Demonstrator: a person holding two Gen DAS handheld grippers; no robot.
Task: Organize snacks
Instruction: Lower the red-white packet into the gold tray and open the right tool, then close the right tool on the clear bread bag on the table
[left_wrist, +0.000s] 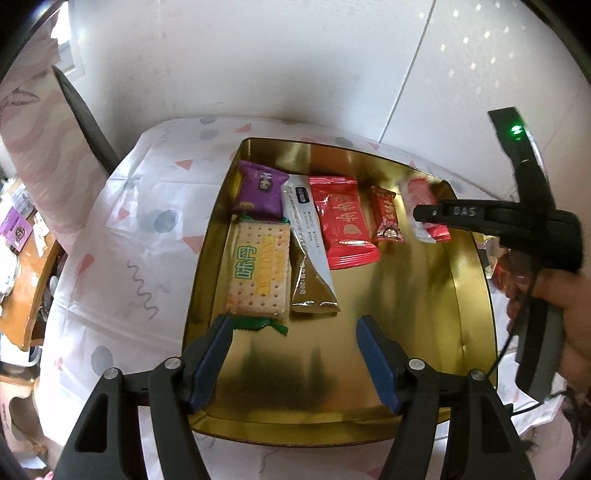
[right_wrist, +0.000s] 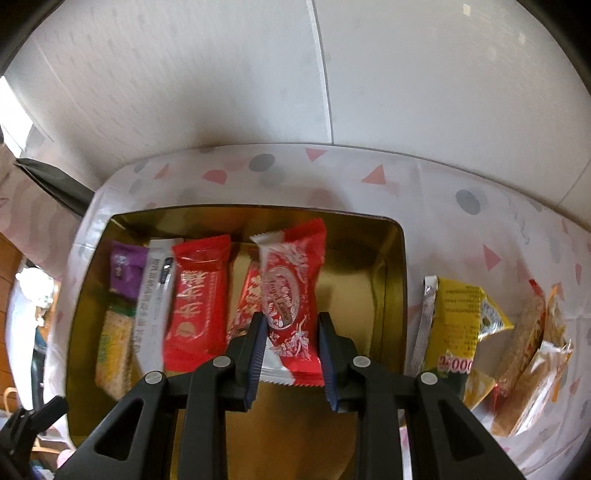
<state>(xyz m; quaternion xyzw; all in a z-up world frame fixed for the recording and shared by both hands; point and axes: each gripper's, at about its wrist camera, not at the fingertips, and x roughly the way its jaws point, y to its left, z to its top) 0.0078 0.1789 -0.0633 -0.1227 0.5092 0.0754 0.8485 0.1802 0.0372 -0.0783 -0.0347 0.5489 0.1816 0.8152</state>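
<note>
A gold tin tray (left_wrist: 424, 332) lies on the patterned tablecloth and holds a row of snacks: a purple packet (left_wrist: 261, 188), a cracker pack (left_wrist: 258, 271), a white and gold stick sachet (left_wrist: 310, 258), a large red packet (left_wrist: 343, 221) and a small red packet (left_wrist: 386, 216). My left gripper (left_wrist: 293, 321) is open and empty over the tray's near part. My right gripper (right_wrist: 291, 321) is shut on a red and white packet (right_wrist: 291, 291), held over the tray (right_wrist: 369, 295) to the right of the row. That gripper (left_wrist: 421, 213) also shows in the left wrist view.
On the cloth right of the tray lie a yellow snack pack (right_wrist: 458, 325) and several orange and clear packets (right_wrist: 532, 354). A white wall stands behind the table. A dark chair back (left_wrist: 85, 114) and a wooden desk (left_wrist: 26, 295) are at the left.
</note>
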